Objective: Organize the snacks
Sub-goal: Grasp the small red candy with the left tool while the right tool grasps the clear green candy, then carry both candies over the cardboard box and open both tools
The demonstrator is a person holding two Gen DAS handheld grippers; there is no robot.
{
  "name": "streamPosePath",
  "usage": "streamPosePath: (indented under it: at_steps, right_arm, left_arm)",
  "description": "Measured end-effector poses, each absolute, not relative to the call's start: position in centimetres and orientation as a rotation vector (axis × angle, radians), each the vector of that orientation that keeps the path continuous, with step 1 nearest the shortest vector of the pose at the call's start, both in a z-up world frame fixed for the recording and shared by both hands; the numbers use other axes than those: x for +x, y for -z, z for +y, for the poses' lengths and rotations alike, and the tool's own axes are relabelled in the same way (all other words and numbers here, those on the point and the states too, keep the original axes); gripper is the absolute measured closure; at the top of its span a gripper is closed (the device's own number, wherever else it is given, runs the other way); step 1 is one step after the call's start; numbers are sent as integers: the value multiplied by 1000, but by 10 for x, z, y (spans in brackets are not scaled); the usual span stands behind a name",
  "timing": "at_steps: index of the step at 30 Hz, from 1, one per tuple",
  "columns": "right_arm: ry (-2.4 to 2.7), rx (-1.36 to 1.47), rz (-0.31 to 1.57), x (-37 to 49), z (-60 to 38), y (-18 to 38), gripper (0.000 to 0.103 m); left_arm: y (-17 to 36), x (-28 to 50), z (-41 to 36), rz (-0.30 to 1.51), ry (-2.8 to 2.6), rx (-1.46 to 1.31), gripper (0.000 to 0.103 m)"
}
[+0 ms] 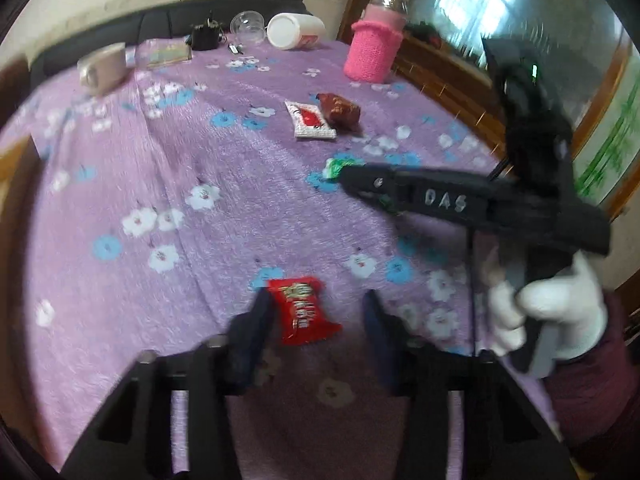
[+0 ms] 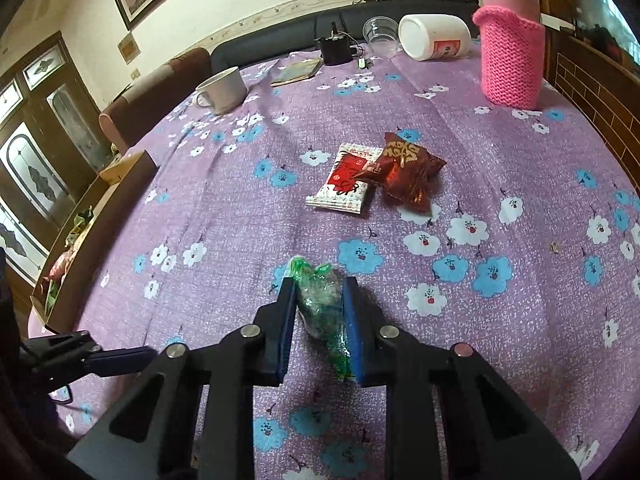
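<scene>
Four snack packets on the purple flowered cloth. Red packet with pale lettering, flat, lying askew near the front edge. Green crinkled packet, standing on edge, squeezed at both sides. White-and-red sachet flat mid-table, its right edge overlapped by a puffed dark-red foil packet.

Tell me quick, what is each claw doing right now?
Left claw: open around the red snack packet, only one finger touching it.
Right claw: closed on the green snack packet.
</scene>
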State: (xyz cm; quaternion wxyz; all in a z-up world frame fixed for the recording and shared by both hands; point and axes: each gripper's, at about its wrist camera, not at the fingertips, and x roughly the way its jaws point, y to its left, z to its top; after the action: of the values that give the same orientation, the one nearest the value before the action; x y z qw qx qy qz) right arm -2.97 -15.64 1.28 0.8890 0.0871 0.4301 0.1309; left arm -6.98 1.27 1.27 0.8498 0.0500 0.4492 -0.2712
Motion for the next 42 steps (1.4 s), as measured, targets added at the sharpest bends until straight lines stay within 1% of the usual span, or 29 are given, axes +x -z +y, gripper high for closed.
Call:
streamPosePath:
  at_steps: [1,6,11,17,23,28,33,38,42]
  right_arm:
    - [-272,185,893,-29,-157,-13,79]
    - [-273,192,891,-29,-159,-13,79]
    - [-247,248,872,-30,-169,-13,79]
    - [-182,278,839,-34,-177,-15,79]
    - [-200,229,885,-35,-160,-22,79]
    - [-323,161,855,-34,-106,-64,78]
    - [-466,118,853,-13,-34,-97,78]
    - [-577,75,905,10,48,-104,78]
    - [-622,71,963,36,104,-91,78]
  left_arm:
    - [-12,-71,12,947,570,125,84]
    - [-15,-77,21,938,575,112,84]
    - [-21,-80,46,924,573,8,84]
    - [-40,-89,101,877,548,-140,84]
    - [-69,-90,182,804,457,-233,84]
    - [-87,-70,246,772,341,-240,84]
    - [-87,-36,287,789,268,-275,85]
    - [-75,1,327,823,222,-380,85]
    - [-61,23,347,859,200,-455,84]
